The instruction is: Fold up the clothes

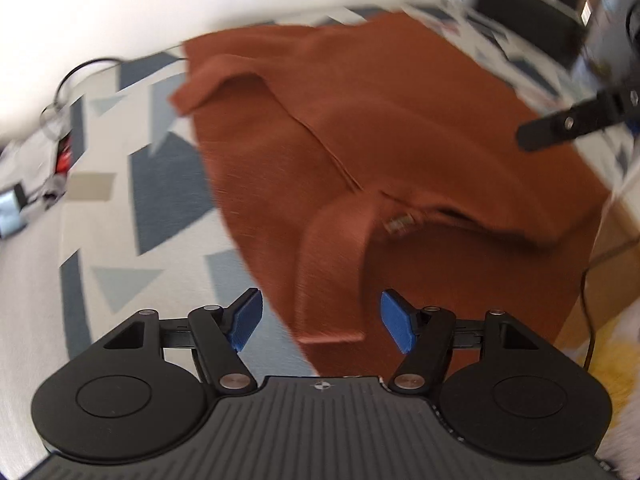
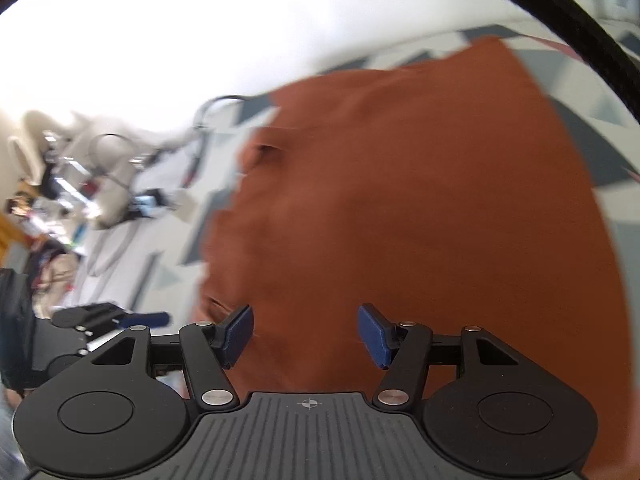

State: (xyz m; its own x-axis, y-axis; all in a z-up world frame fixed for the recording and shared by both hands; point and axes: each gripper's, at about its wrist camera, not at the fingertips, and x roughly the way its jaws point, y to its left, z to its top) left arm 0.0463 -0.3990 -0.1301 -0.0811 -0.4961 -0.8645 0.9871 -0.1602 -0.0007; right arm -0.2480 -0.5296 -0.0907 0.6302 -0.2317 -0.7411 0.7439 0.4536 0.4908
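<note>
Both tools stand with their blue pads spread apart and nothing between them. From its own camera, the left tool [image 1: 321, 320] hangs just over the near end of a rust-brown shirt [image 1: 400, 128], above a short sleeve that points toward the camera. The right tool [image 2: 306, 336] hovers over the same shirt from another side; in the left view one dark finger of it pokes in at the right edge.

The shirt lies spread on a bed cover [image 1: 168, 184] printed with blue and grey triangles, one sleeve near the left tool, the other sleeve [image 1: 216, 84] flipped over at the far left corner. Near the collar [image 1: 400, 222] a small label shows.

The cloth looks soft, light and limp, probably a knit, so it should sag and crease wherever it is lifted and will not hold a shape. It does not look slippery or fragile. A good place to pinch is likely a hem or sleeve edge, where the seam gives the pads more to bite, one tool at each corner to keep the fold straight.
</note>
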